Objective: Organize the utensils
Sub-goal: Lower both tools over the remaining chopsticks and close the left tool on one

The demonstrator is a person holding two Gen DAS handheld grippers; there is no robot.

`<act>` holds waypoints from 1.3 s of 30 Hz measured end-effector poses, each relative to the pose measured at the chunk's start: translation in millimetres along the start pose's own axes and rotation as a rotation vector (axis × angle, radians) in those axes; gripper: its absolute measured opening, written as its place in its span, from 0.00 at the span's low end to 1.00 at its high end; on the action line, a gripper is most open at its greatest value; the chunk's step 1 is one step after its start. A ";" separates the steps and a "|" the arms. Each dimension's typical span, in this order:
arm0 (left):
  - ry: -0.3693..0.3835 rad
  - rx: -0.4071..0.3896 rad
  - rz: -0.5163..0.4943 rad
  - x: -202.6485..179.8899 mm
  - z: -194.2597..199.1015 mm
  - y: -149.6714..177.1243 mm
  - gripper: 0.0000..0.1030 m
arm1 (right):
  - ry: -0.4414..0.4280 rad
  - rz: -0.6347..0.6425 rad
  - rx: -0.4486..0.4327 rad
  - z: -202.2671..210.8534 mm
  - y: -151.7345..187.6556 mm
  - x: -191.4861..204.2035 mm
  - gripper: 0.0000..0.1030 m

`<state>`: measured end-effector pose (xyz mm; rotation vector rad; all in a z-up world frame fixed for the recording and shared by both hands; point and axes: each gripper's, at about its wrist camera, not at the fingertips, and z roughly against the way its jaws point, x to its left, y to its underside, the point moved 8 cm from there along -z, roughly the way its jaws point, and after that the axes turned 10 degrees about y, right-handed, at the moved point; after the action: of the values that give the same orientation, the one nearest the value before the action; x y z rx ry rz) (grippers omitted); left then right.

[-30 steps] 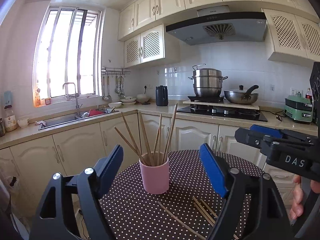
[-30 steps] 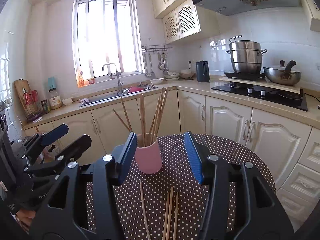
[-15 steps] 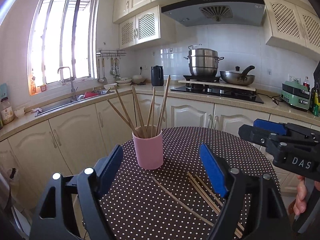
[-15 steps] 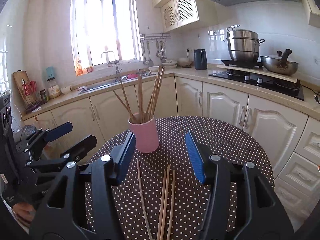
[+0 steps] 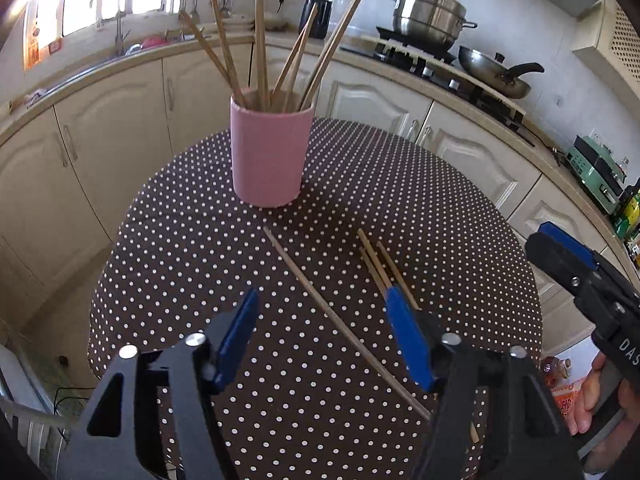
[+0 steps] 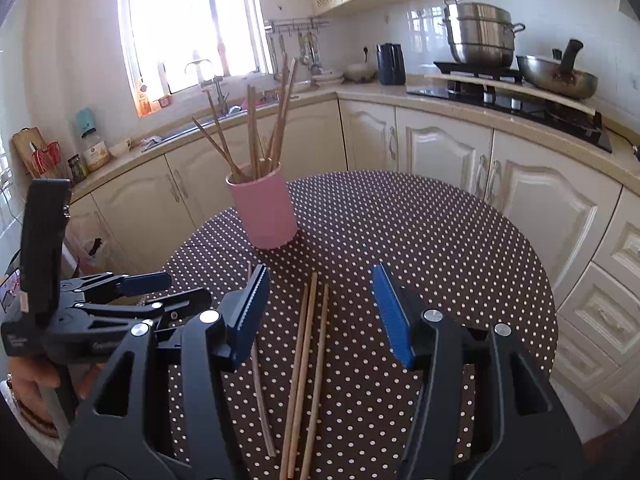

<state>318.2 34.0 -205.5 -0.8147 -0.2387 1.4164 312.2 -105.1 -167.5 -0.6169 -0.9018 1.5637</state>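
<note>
Slim, pale wooden chopsticks (image 6: 308,364) lie loose on the dotted tabletop (image 6: 440,248); perhaps six more stand in a pink cup (image 5: 267,152). The left claw (image 5: 324,344) is closing around one stick, untouched; the right claw (image 6: 320,316) spreads, empty.

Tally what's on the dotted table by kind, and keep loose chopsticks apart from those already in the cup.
Loose chopsticks lying flat: 4 (three together, one apart)
Chopsticks in the cup: 6, as best the overlap allows
Pink cup: 1
Total: 11
</note>
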 end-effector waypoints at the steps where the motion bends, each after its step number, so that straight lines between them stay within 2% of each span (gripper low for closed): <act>1: 0.013 0.033 0.013 1.2 -8.7 3.1 0.46 | -0.001 -0.005 0.008 -2.1 1.5 -2.4 0.52; 4: 0.026 0.083 0.038 2.4 -25.6 7.4 0.44 | 0.001 -0.025 0.038 -11.4 7.7 -11.7 0.52; 14: -0.080 0.194 0.041 4.4 -63.4 17.7 0.44 | -0.021 -0.026 0.117 -36.4 25.6 -15.6 0.52; 20: -0.120 0.224 0.047 7.4 -81.2 22.8 0.44 | -0.031 -0.017 0.137 -44.3 31.0 -14.2 0.52; 23: -0.159 0.216 0.013 5.9 -90.0 20.8 0.44 | -0.033 -0.014 0.145 -46.8 33.3 -14.4 0.52; 25: -0.183 0.212 -0.027 2.8 -93.6 20.1 0.32 | -0.033 -0.012 0.152 -49.6 34.1 -13.2 0.52; 26: -0.187 0.213 -0.047 0.8 -96.5 19.0 0.16 | -0.033 -0.011 0.156 -50.8 34.7 -13.2 0.52; 28: -0.172 0.223 -0.071 0.6 -98.5 19.1 0.08 | -0.031 -0.004 0.168 -52.5 35.6 -11.1 0.52; 30: -0.148 0.232 -0.076 3.7 -98.9 18.8 0.06 | -0.026 0.006 0.180 -54.8 36.8 -8.4 0.52; 39: -0.098 0.229 -0.069 24.7 -91.8 20.1 0.05 | -0.012 0.082 0.240 -69.3 46.2 11.7 0.52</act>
<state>362.3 23.0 -291.4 -0.5450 -0.1741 1.3908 338.9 -80.6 -243.3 -0.4778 -0.6914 1.7197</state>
